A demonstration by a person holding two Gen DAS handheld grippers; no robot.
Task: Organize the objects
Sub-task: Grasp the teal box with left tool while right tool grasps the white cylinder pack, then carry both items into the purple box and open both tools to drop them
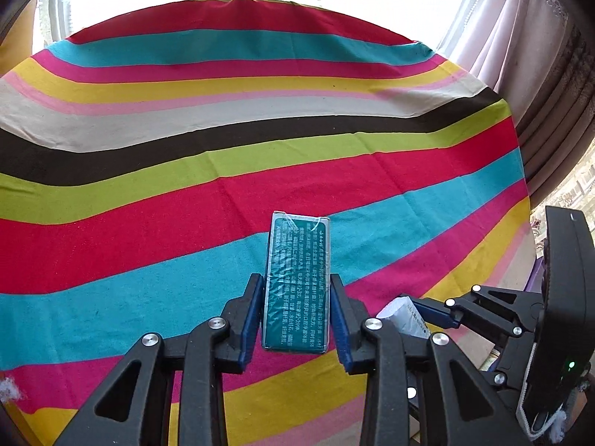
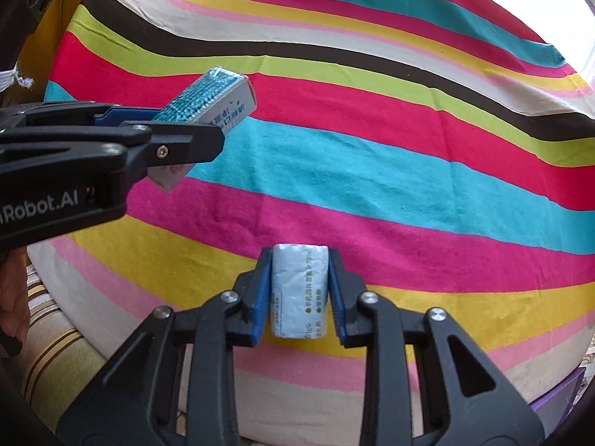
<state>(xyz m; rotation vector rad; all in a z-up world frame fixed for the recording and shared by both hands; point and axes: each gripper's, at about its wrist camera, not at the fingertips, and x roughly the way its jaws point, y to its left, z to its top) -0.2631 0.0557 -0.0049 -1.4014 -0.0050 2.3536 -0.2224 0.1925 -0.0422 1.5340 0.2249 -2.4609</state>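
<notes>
Currently left tool [image 1: 297,290] clamped on teal box [image 1: 297,282], lower centre of frame, lifted off striped surface [image 1: 260,119]. Right tool [image 2: 300,290] pinches pale blue packet [image 2: 300,290], lower centre

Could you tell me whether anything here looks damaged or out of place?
Nothing is spilled. The teal box in the left gripper has crinkled, scuffed wrapping, and the pale box in the right gripper looks dented.
</notes>
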